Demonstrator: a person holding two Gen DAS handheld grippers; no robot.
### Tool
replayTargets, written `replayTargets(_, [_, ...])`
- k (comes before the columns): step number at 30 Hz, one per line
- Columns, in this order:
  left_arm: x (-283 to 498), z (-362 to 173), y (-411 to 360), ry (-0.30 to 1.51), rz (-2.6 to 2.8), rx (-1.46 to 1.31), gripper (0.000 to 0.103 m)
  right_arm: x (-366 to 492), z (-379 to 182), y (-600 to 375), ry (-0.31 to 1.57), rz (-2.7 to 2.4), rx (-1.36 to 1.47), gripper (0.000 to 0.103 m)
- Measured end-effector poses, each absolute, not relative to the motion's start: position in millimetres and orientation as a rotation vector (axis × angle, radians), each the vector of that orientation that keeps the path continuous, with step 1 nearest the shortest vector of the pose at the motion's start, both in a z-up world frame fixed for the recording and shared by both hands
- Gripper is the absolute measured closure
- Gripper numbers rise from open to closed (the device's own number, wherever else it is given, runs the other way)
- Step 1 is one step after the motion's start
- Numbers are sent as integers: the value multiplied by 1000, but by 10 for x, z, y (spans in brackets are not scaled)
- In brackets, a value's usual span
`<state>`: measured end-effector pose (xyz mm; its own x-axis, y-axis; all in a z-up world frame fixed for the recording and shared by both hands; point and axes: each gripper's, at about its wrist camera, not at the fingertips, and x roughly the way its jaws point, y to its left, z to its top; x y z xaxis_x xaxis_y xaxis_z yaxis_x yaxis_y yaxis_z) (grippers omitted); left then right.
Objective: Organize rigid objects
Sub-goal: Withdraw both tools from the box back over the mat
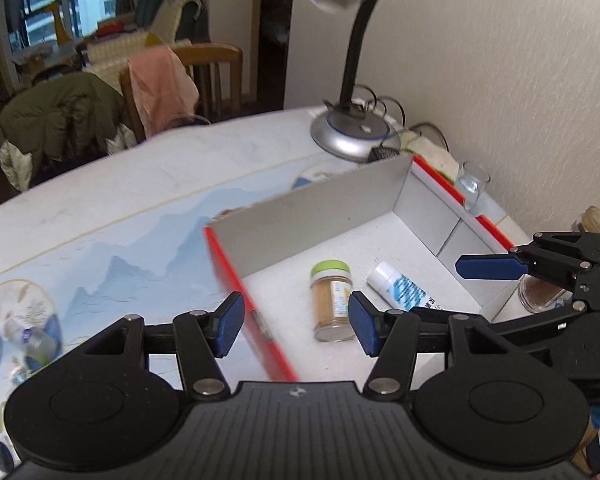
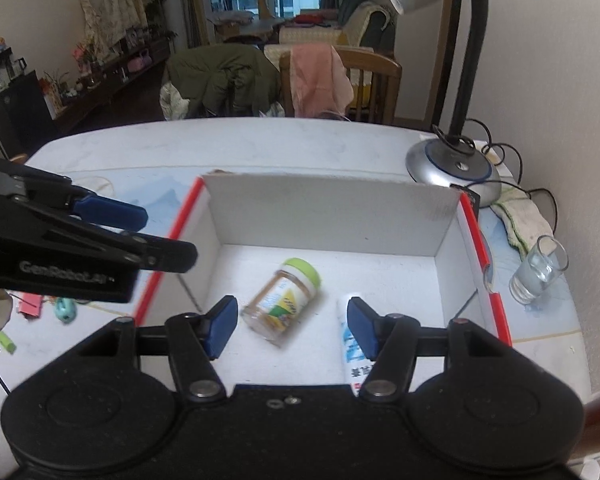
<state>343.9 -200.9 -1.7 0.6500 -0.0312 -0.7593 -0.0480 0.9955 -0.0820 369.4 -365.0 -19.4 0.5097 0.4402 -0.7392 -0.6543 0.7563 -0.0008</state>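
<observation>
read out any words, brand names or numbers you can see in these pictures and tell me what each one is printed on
"GenRobot.AI": white lettering on the side of the left gripper, seen from the right wrist view.
Label on the green-lidded jar in the box: printed, too blurred to read.
Label on the white and blue tube: dark characters, too small and partly hidden to read.
No other text is legible.

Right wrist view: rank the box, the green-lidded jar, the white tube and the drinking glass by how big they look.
1. box, far the largest.
2. green-lidded jar.
3. white tube and drinking glass: unsure, since the right fingers hide part of the tube.
</observation>
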Motion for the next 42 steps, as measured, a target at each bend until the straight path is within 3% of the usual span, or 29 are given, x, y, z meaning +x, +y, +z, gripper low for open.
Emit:
replayTargets(17, [2276,167,-1245,743,42,-111,39,2823,34,-3129,694,698,-215,28])
replayTargets(31, [1497,105,-539,696,77,-139,24,2159,-57,-2552,676,697,-118,13])
replayTargets(33, [1405,79,-430,697,88,-145,18,2097,-85,-2471,677,708,-113,12])
replayTargets(38, [1199,8,-154,700,121,-166,14,1938,-133,-2247,675,724,-104,7])
replayTargets(40, [1126,-24,-42,700,135,-174,3,1897,-165,-2163,680,728,-98,6])
replayTargets(42, [1060,-54,59,693,146,-181,1,1824,-189,-2074,682,735,-94,5])
